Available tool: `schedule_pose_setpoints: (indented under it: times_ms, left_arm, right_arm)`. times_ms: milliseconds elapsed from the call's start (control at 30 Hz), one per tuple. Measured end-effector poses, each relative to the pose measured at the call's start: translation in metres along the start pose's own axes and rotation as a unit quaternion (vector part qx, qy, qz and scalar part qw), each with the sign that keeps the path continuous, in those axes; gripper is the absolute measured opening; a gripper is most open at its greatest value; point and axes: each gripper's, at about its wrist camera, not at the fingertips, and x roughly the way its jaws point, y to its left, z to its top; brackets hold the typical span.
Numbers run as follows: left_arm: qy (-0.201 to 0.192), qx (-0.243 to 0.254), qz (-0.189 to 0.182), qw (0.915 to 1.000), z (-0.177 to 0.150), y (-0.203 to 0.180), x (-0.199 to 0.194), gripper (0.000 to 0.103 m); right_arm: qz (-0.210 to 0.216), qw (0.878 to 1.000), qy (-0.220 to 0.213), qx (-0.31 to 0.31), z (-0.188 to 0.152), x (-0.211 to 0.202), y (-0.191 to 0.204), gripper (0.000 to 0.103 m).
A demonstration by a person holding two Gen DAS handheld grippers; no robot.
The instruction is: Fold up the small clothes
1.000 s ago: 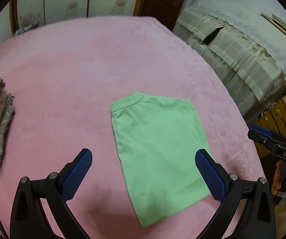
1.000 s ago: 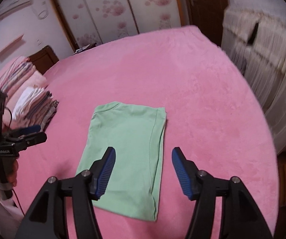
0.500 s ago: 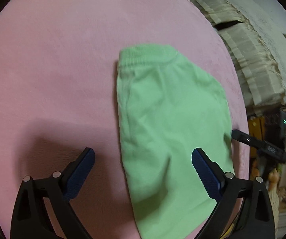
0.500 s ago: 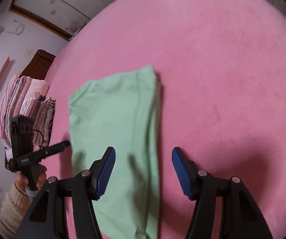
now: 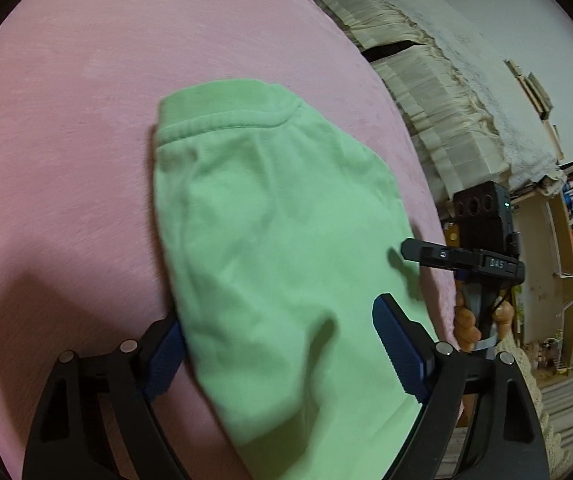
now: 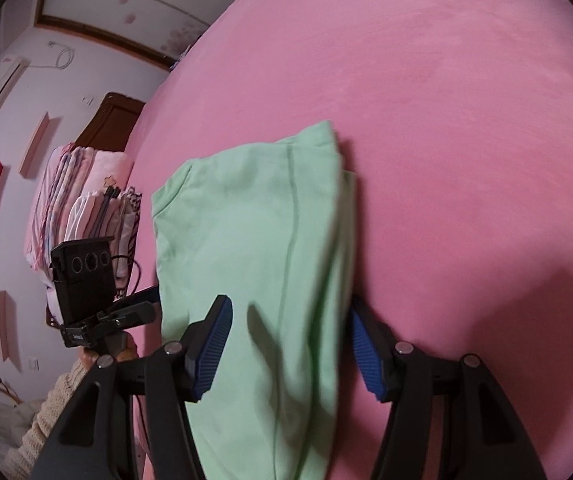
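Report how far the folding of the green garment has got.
Done: the green garment lies flat on the pink bedspread, already folded lengthwise, its layered edge showing on one side.
In hand: both tongs, left and right, straddle its near end, jaws closing, pads not yet pinching.
Left: grip, fold it across, then likely stack it.

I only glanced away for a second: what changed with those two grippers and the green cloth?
Both came down close, one at each long edge of the green cloth. Left gripper and right gripper are closing, cloth between their jaws, not yet pinched. The cloth stayed put.
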Motion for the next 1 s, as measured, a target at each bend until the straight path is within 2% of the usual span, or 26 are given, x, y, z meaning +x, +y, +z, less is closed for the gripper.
schedule_pose_setpoints:
  times_ms: [67, 100, 167, 233, 333, 367, 433, 533, 667, 767, 867, 1000]
  left_arm:
    - [-0.007, -0.006, -0.013, 0.9999, 0.002, 0.003, -0.003, 0.086]
    - [-0.014, -0.009, -0.019, 0.9997, 0.003, 0.005, -0.004, 0.082]
    - [-0.024, -0.017, -0.03, 0.9991, 0.007, 0.011, -0.005, 0.071]
    - [-0.029, -0.021, -0.03, 0.9989, 0.008, 0.012, -0.002, 0.056]
    - [-0.036, -0.023, -0.023, 0.9988, 0.006, 0.016, -0.003, 0.04]
    - [-0.04, -0.022, -0.013, 0.9989, 0.005, 0.015, -0.004, 0.035]
    - [-0.043, -0.023, 0.003, 0.9988, 0.002, 0.015, -0.006, 0.016]
    - [-0.057, -0.005, 0.059, 0.9966, -0.003, -0.002, -0.005, 0.007]
    - [-0.075, 0.029, 0.141, 0.9868, -0.009, -0.032, -0.011, 0.005]
    - [-0.097, 0.051, 0.175, 0.9784, -0.015, -0.057, -0.028, 0.005]
    - [-0.126, 0.064, 0.177, 0.974, -0.025, -0.081, -0.058, 0.005]
    - [-0.151, 0.082, 0.182, 0.9681, -0.043, -0.108, -0.104, 0.005]
  right_arm:
    - [0.01, 1.0, 0.001, -0.001, 0.004, 0.004, -0.002, 0.055]
    - [0.014, 1.0, 0.0, 0.0, 0.006, 0.005, -0.003, 0.052]
    - [0.022, 1.0, -0.001, 0.001, 0.01, 0.009, -0.006, 0.046]
    - [0.03, 0.999, -0.004, 0.009, 0.015, 0.011, -0.01, 0.035]
    - [0.026, 1.0, -0.006, 0.004, 0.016, 0.014, -0.01, 0.019]
    - [0.022, 1.0, -0.009, 0.001, 0.015, 0.014, -0.009, 0.018]
    - [0.014, 1.0, -0.02, -0.013, 0.013, 0.013, -0.004, 0.011]
    - [-0.012, 0.998, -0.045, -0.029, 0.007, 0.008, 0.008, 0.009]
    - [-0.074, 0.991, -0.076, -0.076, -0.006, 0.001, 0.041, 0.008]
    - [-0.106, 0.984, -0.102, -0.104, -0.02, -0.014, 0.069, 0.008]
    - [-0.129, 0.974, -0.135, -0.126, -0.039, -0.037, 0.103, 0.008]
    - [-0.132, 0.967, -0.16, -0.149, -0.065, -0.07, 0.152, 0.008]
